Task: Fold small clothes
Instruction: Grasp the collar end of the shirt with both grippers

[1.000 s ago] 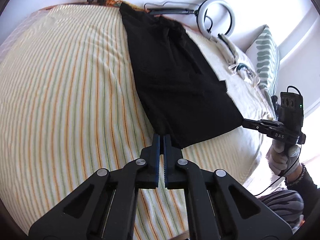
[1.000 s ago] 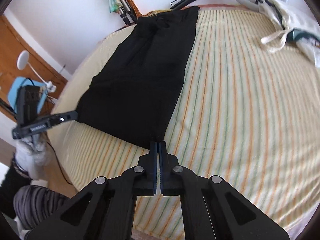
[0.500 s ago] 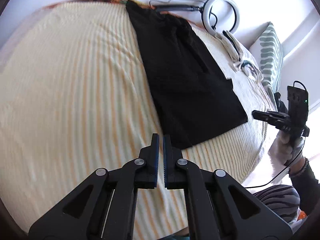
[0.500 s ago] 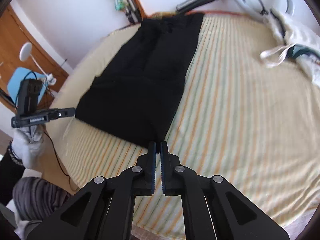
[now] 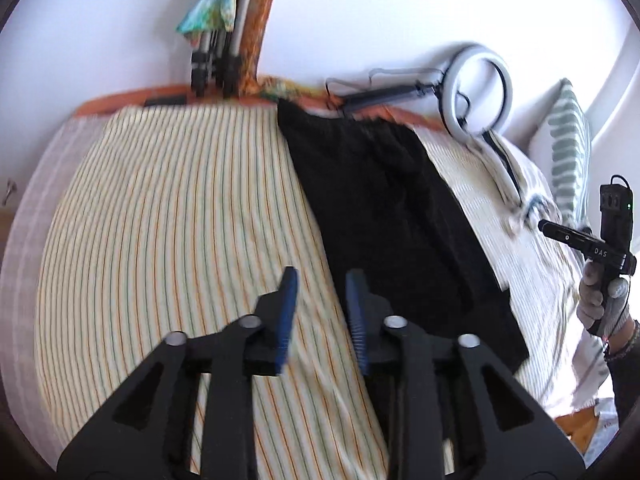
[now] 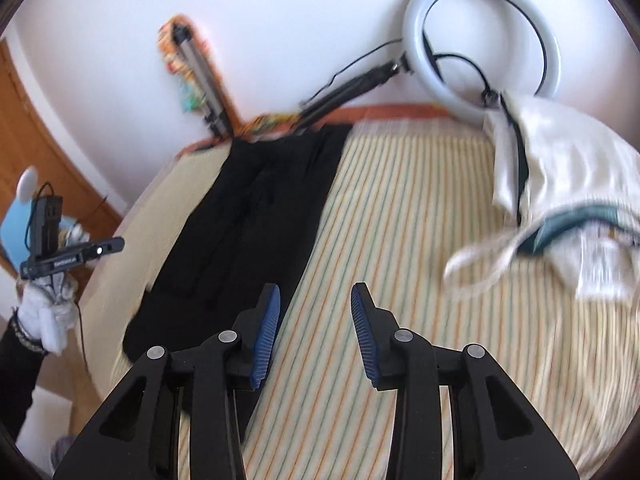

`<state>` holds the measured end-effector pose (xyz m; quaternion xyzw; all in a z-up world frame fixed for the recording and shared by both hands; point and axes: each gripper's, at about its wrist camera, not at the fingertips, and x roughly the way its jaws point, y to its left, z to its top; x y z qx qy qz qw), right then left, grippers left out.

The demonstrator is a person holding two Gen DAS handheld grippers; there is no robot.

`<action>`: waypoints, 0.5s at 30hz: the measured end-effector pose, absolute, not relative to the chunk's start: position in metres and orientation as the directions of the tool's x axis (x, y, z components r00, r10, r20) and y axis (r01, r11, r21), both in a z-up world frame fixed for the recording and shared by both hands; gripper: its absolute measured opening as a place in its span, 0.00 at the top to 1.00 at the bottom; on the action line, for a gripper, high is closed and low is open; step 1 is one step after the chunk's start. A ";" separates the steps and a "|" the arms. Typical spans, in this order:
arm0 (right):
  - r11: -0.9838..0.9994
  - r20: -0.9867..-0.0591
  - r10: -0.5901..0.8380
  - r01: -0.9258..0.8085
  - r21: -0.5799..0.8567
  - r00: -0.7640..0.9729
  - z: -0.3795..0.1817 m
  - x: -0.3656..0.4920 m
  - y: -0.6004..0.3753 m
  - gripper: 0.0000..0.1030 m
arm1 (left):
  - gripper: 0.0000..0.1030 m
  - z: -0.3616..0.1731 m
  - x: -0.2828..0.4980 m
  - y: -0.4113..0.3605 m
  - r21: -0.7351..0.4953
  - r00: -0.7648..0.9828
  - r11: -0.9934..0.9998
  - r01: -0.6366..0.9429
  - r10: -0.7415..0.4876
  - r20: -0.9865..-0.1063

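A black garment (image 5: 392, 208) lies flat and long on the striped bed sheet (image 5: 160, 216), reaching from the far edge to the near edge. It also shows in the right wrist view (image 6: 256, 216). My left gripper (image 5: 322, 300) is open and empty, above the garment's left edge near its near end. My right gripper (image 6: 314, 312) is open and empty, above the garment's right edge. The other gripper shows at the side of each view, the right one (image 5: 584, 240) and the left one (image 6: 68, 258), both held off the bed.
A white ring light (image 6: 480, 40) on a stand leans at the far edge. A pile of white clothes (image 6: 560, 208) lies at the right. A patterned pillow (image 5: 568, 152) stands at the bed's end. A wooden door (image 6: 44, 152) is at the left.
Both grippers have opened and let go of the garment's near corners. Both have moved forward and tilted up, so the wall now shows.
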<state>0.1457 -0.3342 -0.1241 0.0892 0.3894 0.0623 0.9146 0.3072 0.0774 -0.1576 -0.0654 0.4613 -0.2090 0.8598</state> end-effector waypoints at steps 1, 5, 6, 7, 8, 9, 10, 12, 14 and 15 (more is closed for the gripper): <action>0.975 -0.700 0.189 -0.047 0.217 0.688 -0.122 0.159 -0.339 0.66 | 0.71 -0.158 0.318 0.075 -0.299 0.493 0.908 0.294 -0.412 -0.766; 0.973 -0.719 0.205 -0.062 0.221 0.664 -0.121 0.213 -0.348 0.66 | 0.71 -0.163 0.374 0.067 -0.248 0.533 0.933 0.259 -0.353 -0.769; 0.972 -0.721 0.209 -0.059 0.228 0.661 -0.122 0.225 -0.350 0.66 | 0.71 -0.166 0.385 0.065 -0.242 0.536 0.937 0.252 -0.343 -0.771; 0.969 -0.722 0.216 -0.053 0.241 0.657 -0.124 0.237 -0.354 0.66 | 0.71 -0.170 0.397 0.063 -0.244 0.533 0.939 0.241 -0.338 -0.775; 0.965 -0.722 0.227 -0.049 0.260 0.654 -0.127 0.250 -0.357 0.66 | 0.71 -0.177 0.413 0.061 -0.264 0.522 0.937 0.227 -0.346 -0.780; 0.961 -0.720 0.235 -0.044 0.274 0.653 -0.129 0.259 -0.359 0.66 | 0.71 -0.183 0.425 0.059 -0.283 0.507 0.933 0.221 -0.358 -0.784; 0.955 -0.716 0.248 -0.040 0.295 0.653 -0.133 0.271 -0.360 0.66 | 0.71 -0.187 0.430 0.056 -0.287 0.503 0.933 0.217 -0.359 -0.786; 0.943 -0.709 0.274 -0.038 0.330 0.650 -0.138 0.289 -0.362 0.66 | 0.71 -0.196 0.450 0.046 -0.274 0.500 0.937 0.219 -0.349 -0.793; 0.940 -0.710 0.281 -0.036 0.339 0.645 -0.143 0.306 -0.361 0.66 | 0.71 -0.203 0.462 0.037 -0.249 0.498 0.942 0.223 -0.330 -0.802; 0.940 -0.713 0.283 -0.038 0.339 0.641 -0.146 0.314 -0.358 0.65 | 0.71 -0.210 0.472 0.030 -0.232 0.490 0.946 0.227 -0.316 -0.812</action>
